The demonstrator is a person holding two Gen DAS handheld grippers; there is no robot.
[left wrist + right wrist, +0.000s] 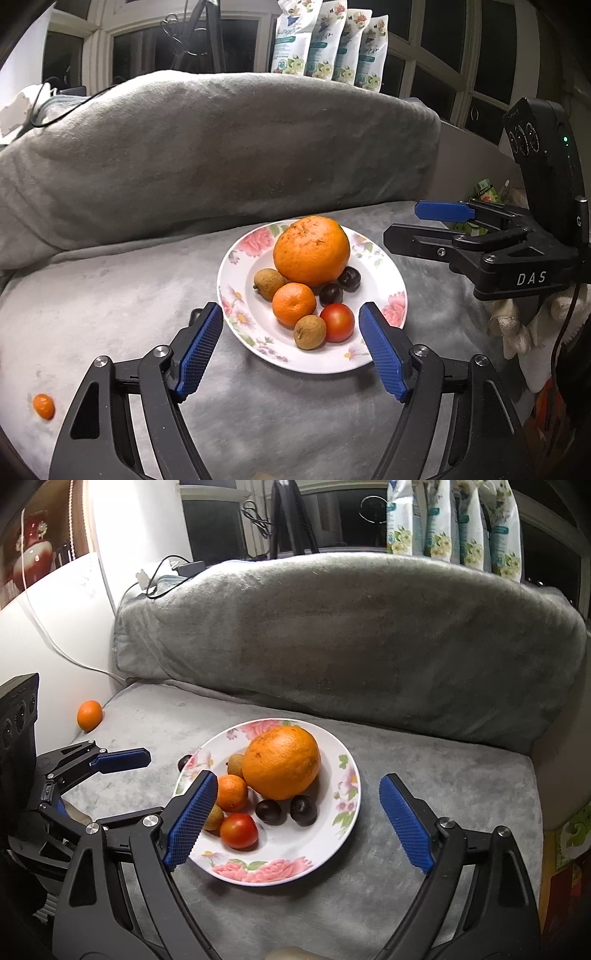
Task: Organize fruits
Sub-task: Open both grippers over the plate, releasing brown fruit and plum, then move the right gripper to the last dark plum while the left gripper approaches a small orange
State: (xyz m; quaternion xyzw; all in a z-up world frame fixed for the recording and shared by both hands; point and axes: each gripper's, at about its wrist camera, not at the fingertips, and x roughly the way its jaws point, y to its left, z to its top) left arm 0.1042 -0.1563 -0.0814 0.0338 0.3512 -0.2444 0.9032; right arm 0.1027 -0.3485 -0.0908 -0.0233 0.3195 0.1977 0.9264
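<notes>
A floral plate (373,280) (347,775) sits on a grey blanket. It holds a large orange (311,251) (281,762), a small mandarin (294,304) (232,792), a red tomato (337,322) (239,830), two dark plums (331,294) (268,811) and two brown longans (310,332). My left gripper (290,349) is open and empty just before the plate. My right gripper (295,823) is open and empty over the plate's near side; it also shows in the left wrist view (413,221). A loose mandarin (43,406) (89,715) lies far left. A dark plum (183,763) lies beside the plate.
A grey-covered backrest (207,155) (351,635) rises behind the plate. White floral packets (328,40) stand on the sill behind it. A white wall (62,635) and cable border the left side. The sofa edge drops off at right (554,812).
</notes>
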